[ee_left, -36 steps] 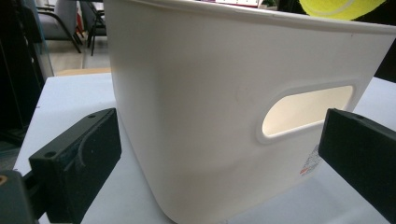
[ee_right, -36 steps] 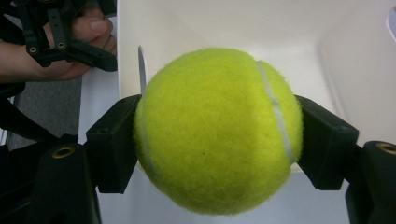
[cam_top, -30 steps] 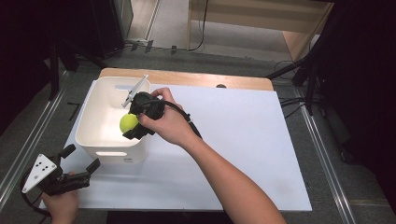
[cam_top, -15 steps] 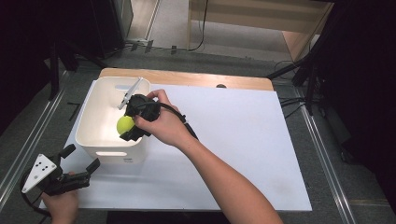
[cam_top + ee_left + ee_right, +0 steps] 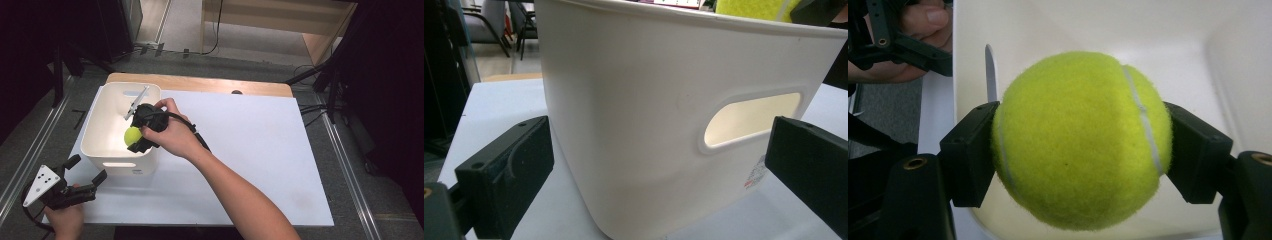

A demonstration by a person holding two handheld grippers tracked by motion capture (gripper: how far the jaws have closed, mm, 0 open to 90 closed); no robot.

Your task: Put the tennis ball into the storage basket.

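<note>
A yellow-green tennis ball (image 5: pixel 132 135) (image 5: pixel 1080 140) is clamped between the black jaws of my right gripper (image 5: pixel 135 138) (image 5: pixel 1080 150), which is shut on it. The ball hangs over the inside of a white plastic bin (image 5: pixel 95 127) (image 5: pixel 634 125), near its right wall. The bin's pale inside lies behind the ball in the right gripper view. My left gripper (image 5: pixel 87 168) (image 5: pixel 659 170) stands open at the front left of the table. It faces the bin's near wall and handle slot, with nothing gripped.
A white sheet (image 5: pixel 250 150) covers the table, and a wooden edge (image 5: pixel 200 84) shows at the back. The bin stands at the back left of the sheet. Metal rails (image 5: pixel 30 155) run along the table's sides, and dark stands and cables lie on the floor beyond.
My right gripper has edged slightly left and toward the near side over the bin, with the ball still in it. The left gripper has stayed where it was.
</note>
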